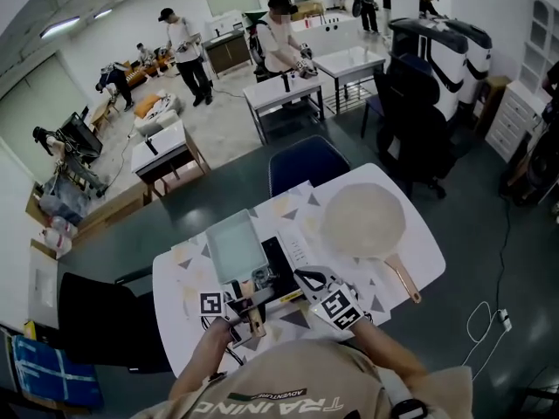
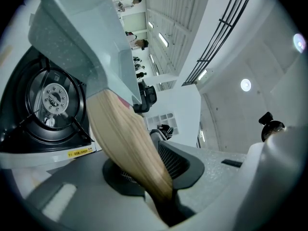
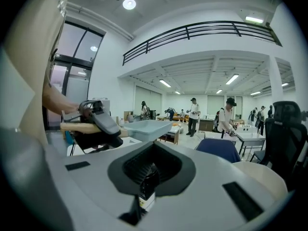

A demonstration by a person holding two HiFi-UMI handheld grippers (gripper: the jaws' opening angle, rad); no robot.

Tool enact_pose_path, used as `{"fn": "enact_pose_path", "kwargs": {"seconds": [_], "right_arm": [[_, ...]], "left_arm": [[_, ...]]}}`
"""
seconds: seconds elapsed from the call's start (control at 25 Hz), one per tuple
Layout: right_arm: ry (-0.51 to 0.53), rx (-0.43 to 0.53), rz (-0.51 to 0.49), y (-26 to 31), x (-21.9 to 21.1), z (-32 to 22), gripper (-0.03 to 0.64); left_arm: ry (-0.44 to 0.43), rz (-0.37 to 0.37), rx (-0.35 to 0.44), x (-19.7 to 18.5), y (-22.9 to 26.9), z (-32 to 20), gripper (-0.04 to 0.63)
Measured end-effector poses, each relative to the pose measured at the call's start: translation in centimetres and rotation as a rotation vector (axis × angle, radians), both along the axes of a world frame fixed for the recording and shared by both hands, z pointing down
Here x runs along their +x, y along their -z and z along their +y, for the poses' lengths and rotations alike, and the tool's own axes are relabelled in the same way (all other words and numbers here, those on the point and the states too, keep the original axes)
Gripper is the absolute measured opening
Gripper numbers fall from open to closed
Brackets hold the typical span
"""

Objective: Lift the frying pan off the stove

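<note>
Frying pan (image 1: 236,244): rectangular, grey, held clear above the stove (image 1: 281,267) on the worktop (image 1: 430,244), partly hiding it. Left hand-held gripper (image 1: 248,302): clamped on the pan's wooden handle (image 2: 126,143), handle end buried between jaws. Right hand-held gripper (image 1: 307,279): jaws together, empty.

**Head view.** Both forearms are reaching forward from the lower edge of the frame. The left hand (image 1: 220,332) is holding the left gripper (image 1: 251,302) roughly level, with its marker cube facing up.

**Left gripper view.** The jaws are clamping a wooden handle (image 2: 129,146), which is running up and to the left from between the pads.

**Head view.** The right hand (image 1: 365,328) is holding the right gripper (image 1: 302,277) just beside the left one, tilted slightly downward.

**Right gripper view.** The jaws are standing together, with nothing lying between them.
</note>
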State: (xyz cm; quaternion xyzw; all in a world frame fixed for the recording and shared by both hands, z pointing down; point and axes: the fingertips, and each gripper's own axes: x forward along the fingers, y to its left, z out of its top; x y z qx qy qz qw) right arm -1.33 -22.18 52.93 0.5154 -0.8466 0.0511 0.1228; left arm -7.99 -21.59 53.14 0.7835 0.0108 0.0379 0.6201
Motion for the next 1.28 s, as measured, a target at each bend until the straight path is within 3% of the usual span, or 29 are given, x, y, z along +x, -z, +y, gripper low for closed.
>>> {"fn": "enact_pose_path", "kwargs": {"seconds": [0.12,0.28,0.48,1.04,1.28], "right_arm": [[-0.017,0.007,-0.059,0.7,0.1,-0.4,-0.003],[-0.011,0.008,-0.057,0.9,-0.1,-0.5,-0.003],[-0.004,0.011,-0.057,0.8,-0.7,-0.4,-0.003],[-0.024,-0.03,-0.05,-0.6,-0.6,-0.7,-0.003],[-0.016,0.018,-0.065,0.2,-0.5,-2.4,-0.003]], "left_arm": [[-0.007,-0.018,0.015,-0.2,-0.3,-0.1,0.08],[-0.014,-0.011,0.001,-0.5,-0.1,0.5,0.083],[-0.033,-0.014,0.054,-0.8,-0.2,0.5,0.083],[-0.044,-0.018,0.02,-1.2,-0.5,0.8,0.083],[-0.033,-0.007,0.008,-0.7,-0.4,-0.3,0.083]]}}
